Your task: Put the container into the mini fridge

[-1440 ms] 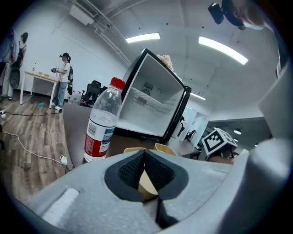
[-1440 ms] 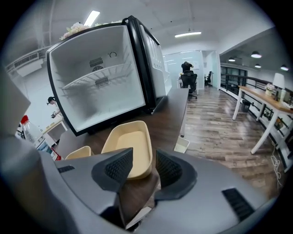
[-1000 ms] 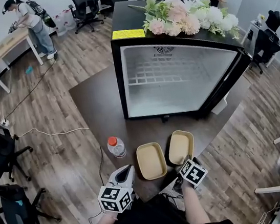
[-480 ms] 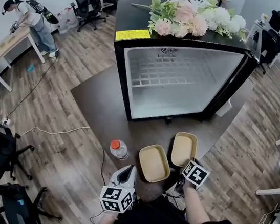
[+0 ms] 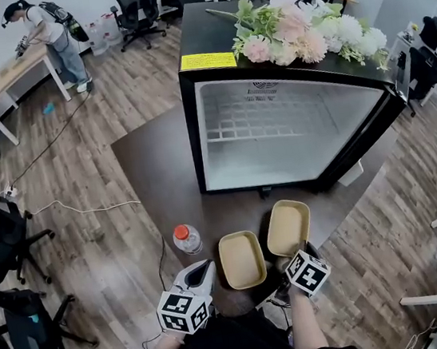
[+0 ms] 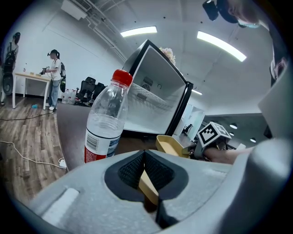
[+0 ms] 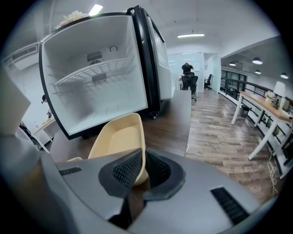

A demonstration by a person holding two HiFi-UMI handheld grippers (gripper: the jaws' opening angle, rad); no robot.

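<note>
Two tan oval containers lie on the dark table in front of the open mini fridge. My left gripper is shut on the near rim of the left container; a tan edge shows between its pads. My right gripper has just been closing and now pinches the near rim of the right container. In the right gripper view that container tilts up toward the white fridge interior, with its rim between the pads of my right gripper.
A water bottle with a red cap stands left of the containers, close to my left gripper. Pink and white flowers lie on top of the fridge. Office chairs stand at the left; a person works at a far desk.
My right gripper's jaws have closed on the right container's rim and nudged it slightly toward the fridge. The left gripper and its container have stayed put.
</note>
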